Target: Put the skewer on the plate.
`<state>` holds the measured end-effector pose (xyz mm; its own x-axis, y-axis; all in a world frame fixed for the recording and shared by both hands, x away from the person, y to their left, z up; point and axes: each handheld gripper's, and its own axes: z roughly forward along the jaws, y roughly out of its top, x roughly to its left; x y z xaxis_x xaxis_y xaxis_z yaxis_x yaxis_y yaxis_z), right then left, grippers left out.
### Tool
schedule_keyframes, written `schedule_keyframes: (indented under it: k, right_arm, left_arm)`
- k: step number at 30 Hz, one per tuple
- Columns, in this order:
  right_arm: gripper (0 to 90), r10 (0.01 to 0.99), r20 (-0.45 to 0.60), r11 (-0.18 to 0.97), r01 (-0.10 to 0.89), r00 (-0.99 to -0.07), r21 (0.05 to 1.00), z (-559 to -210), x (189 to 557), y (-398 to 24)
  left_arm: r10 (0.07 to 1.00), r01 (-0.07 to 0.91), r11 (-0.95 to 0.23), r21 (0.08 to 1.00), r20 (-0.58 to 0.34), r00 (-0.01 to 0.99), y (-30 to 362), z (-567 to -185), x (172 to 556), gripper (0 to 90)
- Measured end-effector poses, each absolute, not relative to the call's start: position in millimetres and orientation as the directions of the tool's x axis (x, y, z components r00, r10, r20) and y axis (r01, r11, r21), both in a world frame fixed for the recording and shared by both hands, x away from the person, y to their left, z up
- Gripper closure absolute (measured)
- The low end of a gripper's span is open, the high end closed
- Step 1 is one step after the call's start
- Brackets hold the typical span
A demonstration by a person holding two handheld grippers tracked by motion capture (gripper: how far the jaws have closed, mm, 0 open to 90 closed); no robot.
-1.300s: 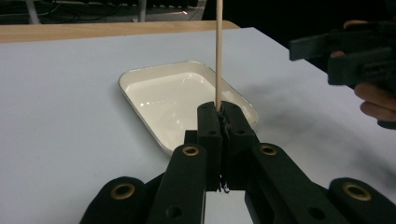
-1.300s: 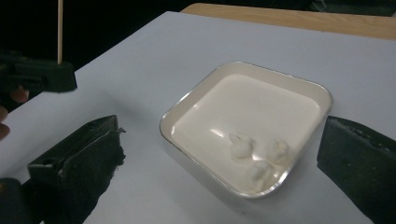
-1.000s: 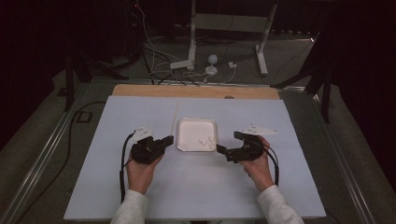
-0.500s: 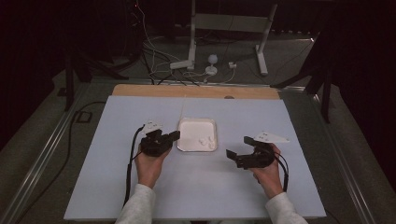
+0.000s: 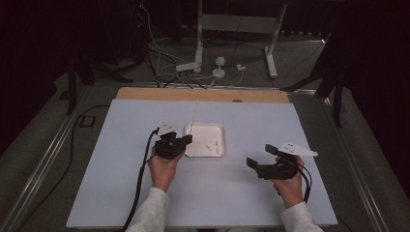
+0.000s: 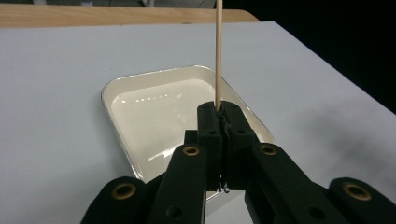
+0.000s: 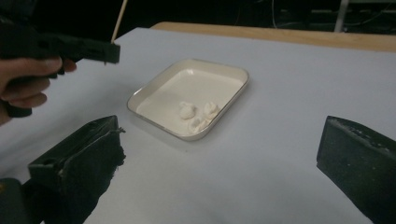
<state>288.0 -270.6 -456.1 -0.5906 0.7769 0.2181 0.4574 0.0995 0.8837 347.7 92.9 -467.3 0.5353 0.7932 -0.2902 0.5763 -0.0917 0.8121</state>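
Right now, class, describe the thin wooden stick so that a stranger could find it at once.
Start at the pale table top and find the white tray near its middle. At the tray's left edge, the left gripper is shut on the wooden stick, the one thin upright thing there.

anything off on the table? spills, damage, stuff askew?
No spills. One oddity: the pad on one jaw of the right gripper looks torn and frayed at its tip. The white tray sits flat, three white pieces inside. The left gripper holds the wooden stick upright.
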Motion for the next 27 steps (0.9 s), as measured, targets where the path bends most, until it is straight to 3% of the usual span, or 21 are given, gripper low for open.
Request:
schedule_keyframes:
  k: [27]
  right_arm:
    - [0.0, 0.779, 0.25, 0.053, 0.457, -0.575, 0.888, -455, 287, -284]
  left_arm:
    - [0.833, 0.686, -0.109, 0.719, -0.31, 0.458, 69, -503, 364, 88.9]
